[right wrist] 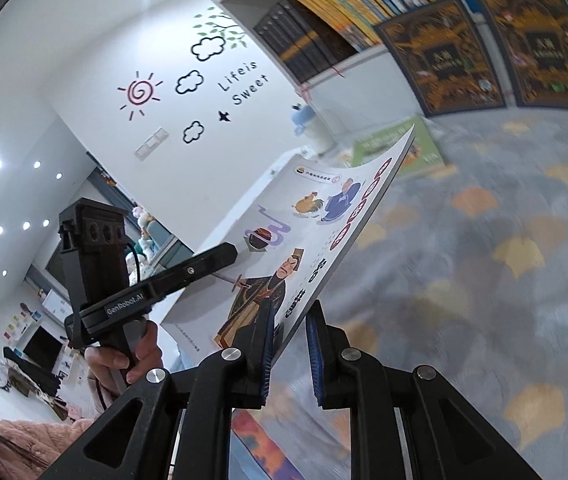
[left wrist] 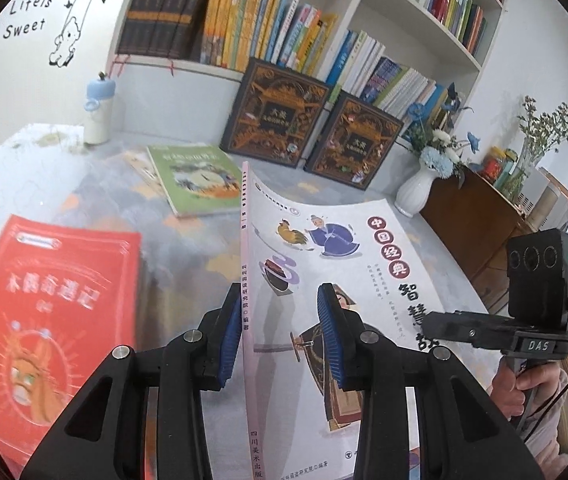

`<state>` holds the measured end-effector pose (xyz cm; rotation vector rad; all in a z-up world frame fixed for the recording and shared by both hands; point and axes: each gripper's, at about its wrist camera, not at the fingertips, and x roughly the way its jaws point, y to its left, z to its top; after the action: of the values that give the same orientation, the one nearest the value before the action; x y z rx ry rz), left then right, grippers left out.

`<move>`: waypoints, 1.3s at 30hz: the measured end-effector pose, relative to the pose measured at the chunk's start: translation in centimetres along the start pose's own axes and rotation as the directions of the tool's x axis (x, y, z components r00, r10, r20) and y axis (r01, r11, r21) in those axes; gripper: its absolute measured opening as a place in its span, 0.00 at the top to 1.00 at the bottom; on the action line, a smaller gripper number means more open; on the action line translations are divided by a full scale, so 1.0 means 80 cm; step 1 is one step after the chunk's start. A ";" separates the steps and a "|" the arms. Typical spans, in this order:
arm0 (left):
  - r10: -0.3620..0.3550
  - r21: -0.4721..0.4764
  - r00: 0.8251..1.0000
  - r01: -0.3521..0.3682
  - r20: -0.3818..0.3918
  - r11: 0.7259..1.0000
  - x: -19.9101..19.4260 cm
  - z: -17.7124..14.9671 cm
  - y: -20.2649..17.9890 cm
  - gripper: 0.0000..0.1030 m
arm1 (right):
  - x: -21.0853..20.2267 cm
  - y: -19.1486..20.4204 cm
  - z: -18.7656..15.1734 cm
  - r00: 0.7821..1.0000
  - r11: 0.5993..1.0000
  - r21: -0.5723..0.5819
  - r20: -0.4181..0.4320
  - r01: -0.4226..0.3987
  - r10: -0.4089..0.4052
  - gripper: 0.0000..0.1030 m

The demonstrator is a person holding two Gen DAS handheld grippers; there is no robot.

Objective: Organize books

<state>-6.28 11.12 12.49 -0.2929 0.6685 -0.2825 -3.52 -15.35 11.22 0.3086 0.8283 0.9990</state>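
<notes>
- In the air above the middle of the worktop (left wrist: 188, 248), touching no part of it: a thin white picture book (left wrist: 323, 240), tilted, cover with the rooster and the robed figures facing up, pages slightly bent.
- Left gripper (left wrist: 280, 340) at the spine side of this book; spine running between the two fingers, left blue pad just beside it, right finger in front of the cover. Cannot tell whether the pads really press on the book.
- Right gripper (right wrist: 289, 344) at the opposite long edge, near the lower corner; fingers closed on that edge, the thin edge pinched between the blue pads.
- A person's hand around each handle, visible from the other camera.
- At the near left corner of the worktop, lying flat: a red book (left wrist: 56, 300), blurred.
- Toward the far edge, left of the middle, flat as well: a green book (left wrist: 200, 180), on top of another thin one.
- Along the far edge, leaning against the bookshelf (left wrist: 363, 8): two dark ornate books (left wrist: 276, 114), side by side.
- Near the far left corner: a white bottle (left wrist: 98, 110) with a pale blue cap, upright.
- By the right edge: a white vase (left wrist: 417, 190) with blue and white flowers.
</notes>
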 end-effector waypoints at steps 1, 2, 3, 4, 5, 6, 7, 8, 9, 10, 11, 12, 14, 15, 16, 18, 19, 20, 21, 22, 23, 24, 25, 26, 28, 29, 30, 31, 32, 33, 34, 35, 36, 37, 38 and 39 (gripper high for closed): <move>0.007 0.007 1.000 -0.007 0.004 1.000 -0.005 0.002 0.002 0.68 | 0.000 0.004 0.004 1.000 1.000 -0.010 0.004 -0.004 0.004 0.85; 0.013 0.015 1.000 -0.013 0.012 1.000 -0.010 0.006 0.006 0.68 | 0.003 0.010 0.010 1.000 1.000 -0.020 0.007 -0.009 0.009 0.85; 0.016 0.017 1.000 -0.016 0.019 1.000 -0.014 0.008 0.009 0.68 | 0.005 0.014 0.015 1.000 1.000 -0.028 0.009 -0.014 0.014 0.85; 0.019 0.015 1.000 -0.019 0.024 1.000 -0.018 0.011 0.015 0.68 | 0.008 0.019 0.021 1.000 0.999 -0.038 0.010 -0.019 0.019 0.85; 0.024 0.012 0.999 -0.024 0.027 1.000 -0.023 0.015 0.021 0.68 | 0.013 0.025 0.026 1.000 0.999 -0.046 0.012 -0.025 0.025 0.85; 0.028 0.012 0.999 -0.028 0.029 1.000 -0.025 0.017 0.026 0.68 | 0.017 0.030 0.030 0.999 0.998 -0.053 0.011 -0.030 0.031 0.85; 0.034 0.012 0.999 -0.034 0.034 0.999 -0.029 0.019 0.031 0.68 | 0.022 0.035 0.034 0.999 0.997 -0.062 0.010 -0.036 0.037 0.85; 0.041 0.008 0.998 -0.041 0.044 0.999 -0.033 0.022 0.039 0.68 | 0.029 0.041 0.039 0.999 0.997 -0.071 0.008 -0.043 0.043 0.85; 0.044 0.005 0.998 -0.044 0.047 0.999 -0.036 0.023 0.044 0.68 | 0.032 0.044 0.040 0.999 0.996 -0.074 0.006 -0.048 0.048 0.85; 0.049 0.001 0.997 -0.049 0.052 0.999 -0.039 0.025 0.050 0.68 | 0.038 0.048 0.044 0.999 0.995 -0.079 0.003 -0.053 0.053 0.85; 0.055 -0.003 0.997 -0.055 0.058 0.998 -0.042 0.026 0.056 0.68 | 0.045 0.052 0.047 0.998 0.995 -0.084 -0.002 -0.058 0.058 0.85; 0.059 -0.004 0.996 -0.059 0.060 0.998 -0.044 0.029 0.062 0.68 | 0.049 0.055 0.049 0.998 0.994 -0.088 -0.006 -0.063 0.063 0.85; 0.068 -0.012 0.995 -0.068 0.070 0.998 -0.049 0.032 0.075 0.68 | 0.062 0.063 0.055 0.997 0.993 -0.094 -0.016 -0.073 0.072 0.84; 0.071 -0.015 0.995 -0.070 0.073 0.997 -0.052 0.033 0.080 0.68 | 0.067 0.066 0.057 0.997 0.992 -0.096 -0.020 -0.076 0.074 0.84; 0.075 -0.015 0.994 -0.074 0.075 0.997 -0.055 0.034 0.086 0.68 | 0.075 0.070 0.060 0.997 0.992 -0.101 -0.028 -0.079 0.077 0.84; 0.077 -0.019 0.994 -0.076 0.081 0.997 -0.060 0.034 0.098 0.68 | 0.087 0.076 0.064 0.996 0.991 -0.106 -0.038 -0.086 0.082 0.84; 0.077 -0.022 0.994 -0.076 0.082 0.997 -0.062 0.035 0.105 0.68 | 0.093 0.079 0.065 0.995 0.990 -0.108 -0.043 -0.091 0.086 0.84; 0.077 -0.025 0.994 -0.076 0.081 0.997 -0.064 0.035 0.112 0.68 | 0.102 0.082 0.066 0.995 0.989 -0.110 -0.051 -0.095 0.090 0.84; 0.078 -0.028 0.994 -0.076 0.077 0.997 -0.065 0.035 0.120 0.68 | 0.109 0.084 0.067 0.994 0.989 -0.112 -0.057 -0.098 0.092 0.84; 0.079 -0.035 0.994 -0.077 0.072 0.996 -0.065 0.035 0.129 0.68 | 0.114 0.087 0.068 0.994 0.989 -0.113 -0.061 -0.100 0.094 0.84; 0.079 -0.040 0.995 -0.076 0.068 0.996 -0.065 0.034 0.136 0.68 | 0.124 0.089 0.068 0.993 0.988 -0.113 -0.070 -0.104 0.097 0.84; 0.079 -0.044 0.995 -0.077 0.065 0.996 -0.065 0.034 0.142 0.68 | 0.130 0.089 0.069 0.992 0.988 -0.111 -0.075 -0.106 0.098 0.84; 0.081 -0.052 0.995 -0.078 0.062 0.996 -0.065 0.034 0.149 0.68 | 0.137 0.090 0.069 0.991 0.988 -0.109 -0.082 -0.110 0.101 0.84; 0.083 -0.063 0.995 -0.080 0.059 0.995 -0.065 0.033 0.158 0.68 | 0.147 0.091 0.069 0.990 0.988 -0.106 -0.093 -0.116 0.107 0.84; 0.089 -0.079 0.995 -0.085 0.051 0.993 -0.065 0.031 0.171 0.68 | 0.160 0.093 0.068 0.988 0.987 -0.101 -0.110 -0.123 0.112 0.84; 0.096 -0.087 0.994 -0.091 0.048 0.992 -0.066 0.029 0.178 0.68 | 0.169 0.095 0.067 0.986 0.987 -0.099 -0.121 -0.127 0.115 0.84; 0.100 -0.090 0.994 -0.095 0.045 0.991 -0.067 0.026 0.183 0.68 | 0.175 0.096 0.066 0.984 0.987 -0.098 -0.133 -0.130 0.116 0.83; 0.105 -0.092 0.994 -0.101 0.041 0.991 -0.068 0.024 0.188 0.68 | 0.182 0.097 0.064 0.982 0.986 -0.097 -0.146 -0.133 0.118 0.83; 0.112 -0.092 0.993 -0.109 0.035 0.990 -0.069 0.019 0.194 0.68 | 0.189 0.099 0.061 0.980 0.986 -0.096 -0.161 -0.135 0.119 0.83; 0.116 -0.093 0.993 -0.113 0.026 0.989 -0.069 0.016 0.199 0.68 | 0.195 0.098 0.058 0.978 0.986 -0.093 -0.173 -0.137 0.120 0.83; 0.120 -0.094 0.993 -0.118 0.019 0.989 -0.069 0.014 0.203 0.68 | 0.202 0.099 0.056 0.975 0.986 -0.090 -0.184 -0.140 0.121 0.83; 0.129 -0.092 0.992 -0.128 0.008 0.988 -0.069 0.010 0.207 0.68 | 0.210 0.100 0.053 0.972 0.986 -0.087 -0.199 -0.141 0.122 0.83; 0.141 -0.089 0.990 -0.140 -0.001 0.986 -0.070 0.007 0.211 0.68 | 0.215 0.100 0.051 0.971 0.986 -0.084 -0.207 -0.142 0.122 0.83; 0.152 -0.087 0.988 -0.152 -0.005 0.985 -0.071 0.003 0.214 0.68 | 0.223 0.100 0.047 0.967 0.986 -0.081 -0.222 -0.144 0.123 0.83; 0.164 -0.091 0.986 -0.164 -0.009 0.982 -0.073 0.000 0.217 0.68 | 0.230 0.101 0.044 0.964 0.986 -0.078 -0.234 -0.146 0.124 0.83; 0.170 -0.096 0.985 -0.171 -0.009 0.981 -0.074 -0.001 0.220 0.68 | 0.235 0.101 0.042 0.962 0.986 -0.075 -0.243 -0.147 0.125 0.83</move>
<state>-7.92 29.38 9.55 -0.3255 0.7050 -0.0866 -0.86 5.11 9.34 0.1696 0.9837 1.2157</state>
